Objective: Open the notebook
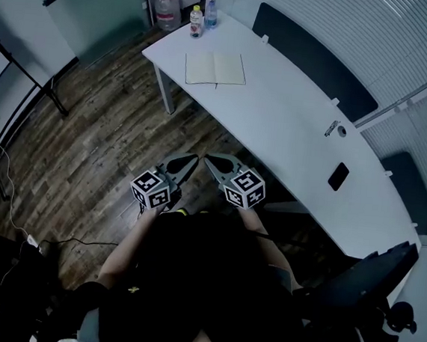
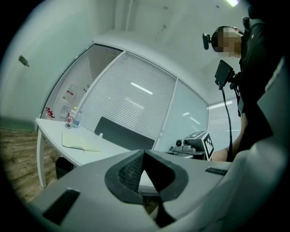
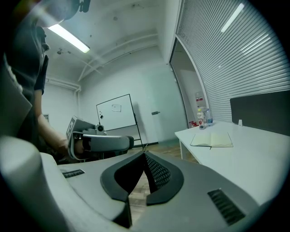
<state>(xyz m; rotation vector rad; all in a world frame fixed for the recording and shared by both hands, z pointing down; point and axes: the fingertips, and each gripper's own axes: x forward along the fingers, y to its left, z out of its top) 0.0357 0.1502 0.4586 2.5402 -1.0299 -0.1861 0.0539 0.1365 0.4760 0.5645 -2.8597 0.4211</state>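
The notebook (image 1: 216, 69) lies open on the table (image 1: 293, 129), so the job looks done. My left gripper (image 1: 191, 159) and right gripper (image 1: 208, 159) hang well short of the notebook, jaws pressed together and empty. I judge no further move is needed.

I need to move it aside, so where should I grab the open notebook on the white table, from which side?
Likely the outer page edge at the head view's left, approached from the floor side. The notebook lies flat and open, so only its thin edges offer the fingers a pinch, and that edge sits nearest the table rim. Bottles stand beyond its far side.
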